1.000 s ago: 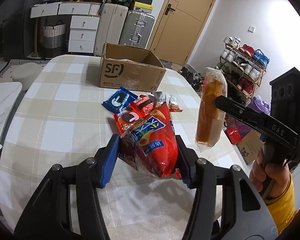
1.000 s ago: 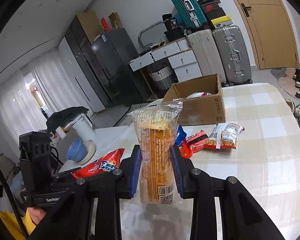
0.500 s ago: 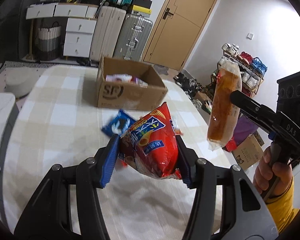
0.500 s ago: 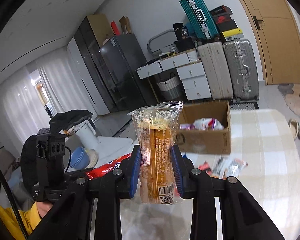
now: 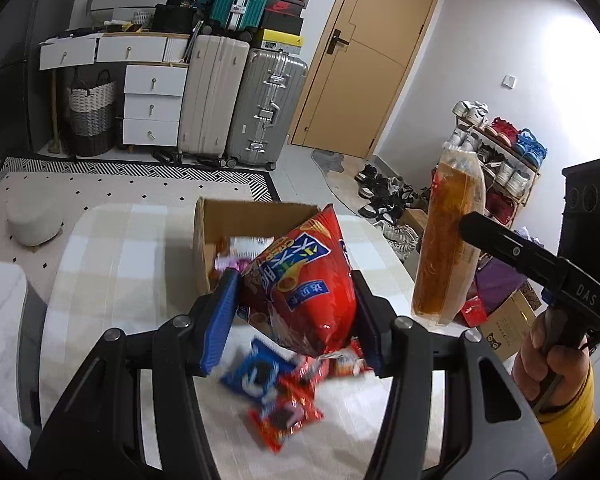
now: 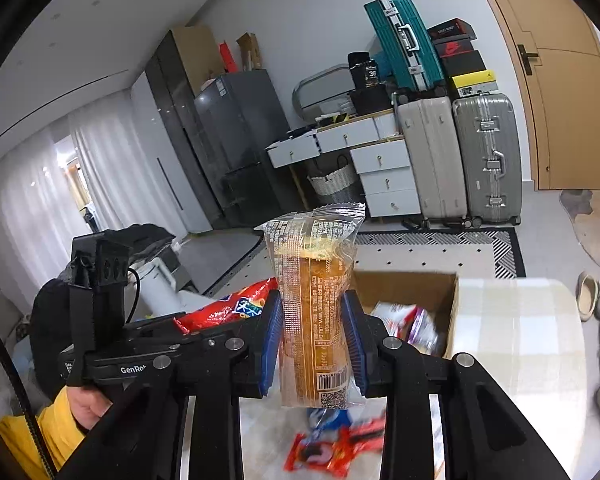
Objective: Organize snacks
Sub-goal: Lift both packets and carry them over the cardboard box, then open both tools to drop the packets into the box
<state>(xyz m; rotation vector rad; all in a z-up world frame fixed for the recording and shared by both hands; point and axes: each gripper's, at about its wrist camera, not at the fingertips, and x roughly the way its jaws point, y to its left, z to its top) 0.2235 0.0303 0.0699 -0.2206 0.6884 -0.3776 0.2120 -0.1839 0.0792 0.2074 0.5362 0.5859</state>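
My left gripper (image 5: 292,312) is shut on a red chip bag (image 5: 304,288), held in the air just in front of the open cardboard box (image 5: 220,216). My right gripper (image 6: 312,340) is shut on a tall clear pack of orange-brown cake (image 6: 314,300), upright and also raised near the box (image 6: 404,284). In the left wrist view that cake pack (image 5: 448,240) hangs to the right of the chip bag. Below both grippers lie a blue cookie packet (image 5: 256,372) and red packets (image 5: 284,420) on the checked tablecloth (image 5: 112,264). The box holds a few snack packets (image 6: 412,320).
Suitcases (image 5: 236,100) and white drawers (image 5: 152,108) stand against the far wall beside a wooden door (image 5: 364,60). A shoe rack (image 5: 500,152) and loose shoes sit on the floor to the right. A white stool (image 5: 32,224) stands on the rug at left.
Both grippers have risen and moved toward the cardboard box, each carrying its snack. The loose packets on the table now lie below and behind the fingers.
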